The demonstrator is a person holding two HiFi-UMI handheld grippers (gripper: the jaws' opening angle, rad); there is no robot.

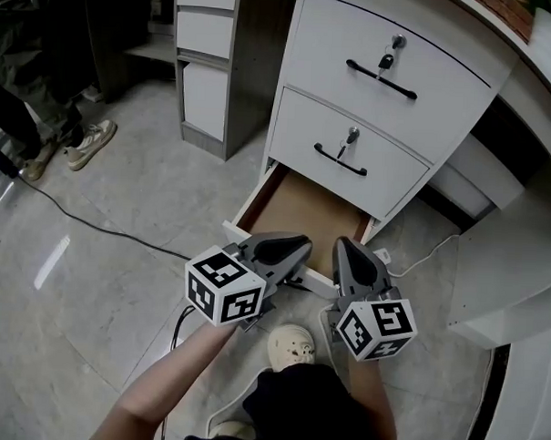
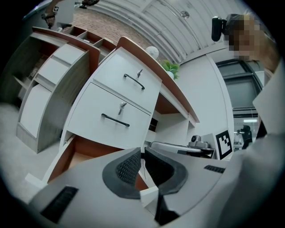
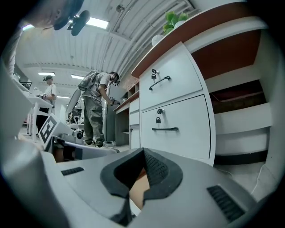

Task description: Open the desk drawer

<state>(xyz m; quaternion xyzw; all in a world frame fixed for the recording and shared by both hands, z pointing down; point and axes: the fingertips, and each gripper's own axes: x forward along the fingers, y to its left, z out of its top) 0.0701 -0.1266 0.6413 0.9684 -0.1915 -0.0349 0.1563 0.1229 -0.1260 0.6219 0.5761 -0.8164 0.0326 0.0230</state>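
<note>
The white desk pedestal has three drawers. Its bottom drawer point(image 1: 301, 209) stands pulled out, its bare brown inside showing. The middle drawer point(image 1: 351, 154) and the top drawer point(image 1: 384, 69) are closed, each with a black handle and a key in its lock. My left gripper point(image 1: 302, 247) and right gripper point(image 1: 345, 245) hover side by side just above the open drawer's white front. In the left gripper view the left gripper point(image 2: 142, 152) has its tips together with nothing in them, and the open drawer point(image 2: 82, 153) lies below. The right gripper point(image 3: 143, 151) is shut and empty too.
A pale shoe point(image 1: 293, 345) stands on the tiled floor right below the grippers. A black cable point(image 1: 102, 230) runs across the floor at left, near another person's shoes point(image 1: 87, 142). A second cabinet point(image 1: 205, 66) stands left of the pedestal. People point(image 3: 95, 109) stand far behind.
</note>
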